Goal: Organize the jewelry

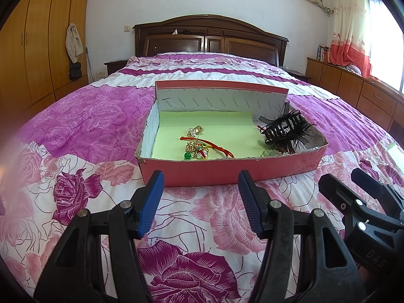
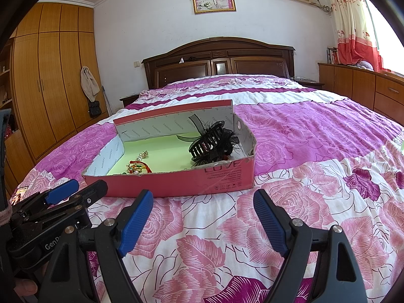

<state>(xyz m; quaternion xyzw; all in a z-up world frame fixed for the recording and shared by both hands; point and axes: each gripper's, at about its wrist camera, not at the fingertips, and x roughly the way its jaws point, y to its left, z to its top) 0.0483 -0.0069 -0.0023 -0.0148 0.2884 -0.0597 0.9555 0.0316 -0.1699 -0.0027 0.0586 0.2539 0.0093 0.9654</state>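
Observation:
A pink cardboard box [image 1: 227, 171] with a green lining lies on the bed; it also shows in the right wrist view [image 2: 176, 181]. Inside lie gold and pearl pieces with a red cord [image 1: 202, 146], a green bead [image 1: 187, 155] and a black feathered hair claw [image 1: 285, 128], which also shows in the right wrist view [image 2: 212, 144]. My left gripper [image 1: 200, 179] is open and empty just in front of the box. My right gripper [image 2: 203, 199] is open and empty, also in front of the box, and shows at the right of the left wrist view [image 1: 338, 179].
The bed has a pink and purple rose-print cover [image 1: 202, 227]. A dark wooden headboard [image 1: 209, 40] stands at the back, wardrobes [image 2: 50, 88] at the left, and a low cabinet [image 2: 366, 85] under the window at the right.

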